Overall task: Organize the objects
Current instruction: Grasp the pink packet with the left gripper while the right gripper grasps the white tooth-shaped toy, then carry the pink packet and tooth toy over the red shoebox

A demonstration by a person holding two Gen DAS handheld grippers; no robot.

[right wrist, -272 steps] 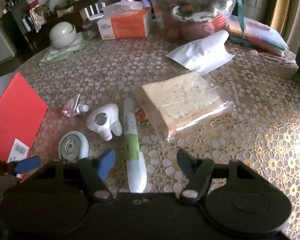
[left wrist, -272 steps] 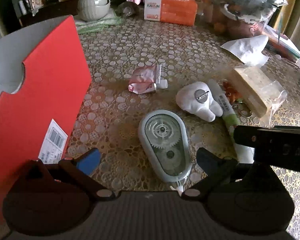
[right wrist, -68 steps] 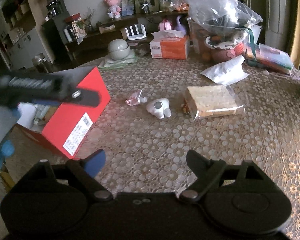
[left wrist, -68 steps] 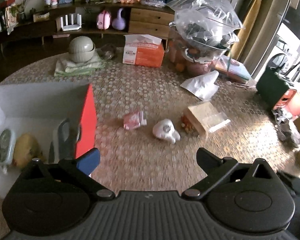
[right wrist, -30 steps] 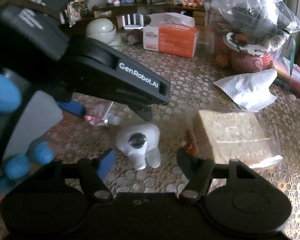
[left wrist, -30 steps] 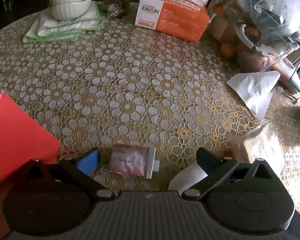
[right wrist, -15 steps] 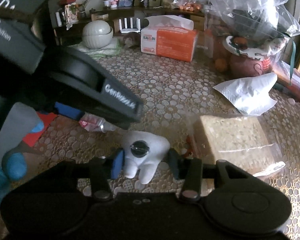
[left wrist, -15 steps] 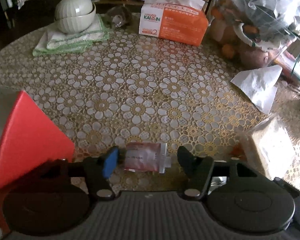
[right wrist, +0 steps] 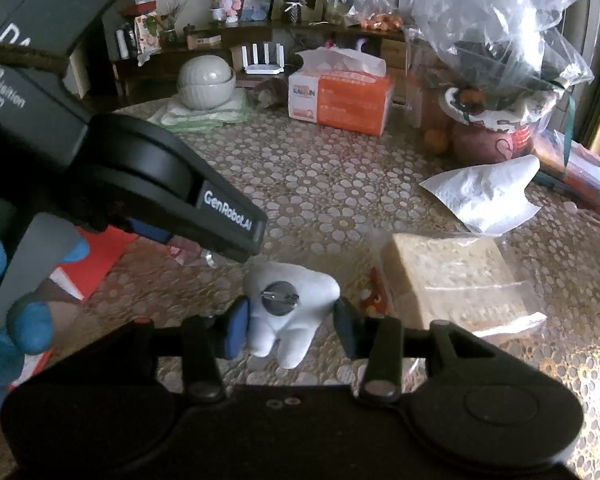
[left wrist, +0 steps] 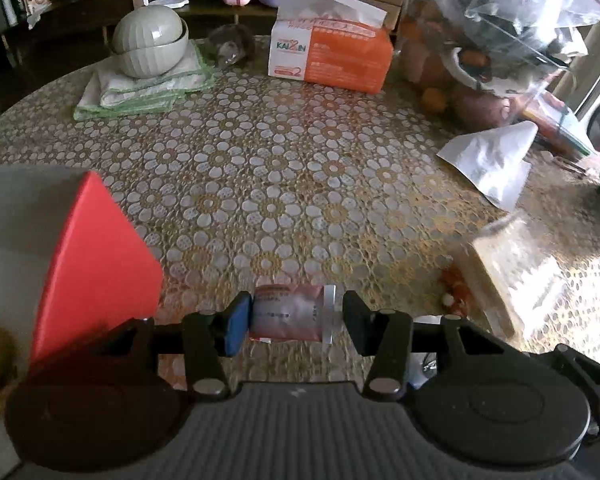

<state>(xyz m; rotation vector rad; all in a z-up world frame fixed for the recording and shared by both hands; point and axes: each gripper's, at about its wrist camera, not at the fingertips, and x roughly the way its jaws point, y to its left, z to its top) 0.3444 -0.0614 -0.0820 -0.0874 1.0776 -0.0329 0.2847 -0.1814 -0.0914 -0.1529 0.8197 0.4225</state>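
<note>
Pink sachet (left wrist: pixel 290 312) pinched between the closing jaws of the left gripper (left wrist: pixel 292 320), just above the table (left wrist: pixel 300 168), beside the red box (left wrist: pixel 96 256). White tooth toy (right wrist: pixel 290 304) clamped in the right gripper (right wrist: pixel 290 324), near bagged bread (right wrist: pixel 452 280).

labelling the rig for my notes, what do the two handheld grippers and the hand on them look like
Both the left gripper and the right gripper are matte black plastic, each with one blue finger pad, one black pad and silver pivot screws. The left gripper's arm carries white "GenRobot.AI" lettering. The left hand wears a blue glove.
</note>
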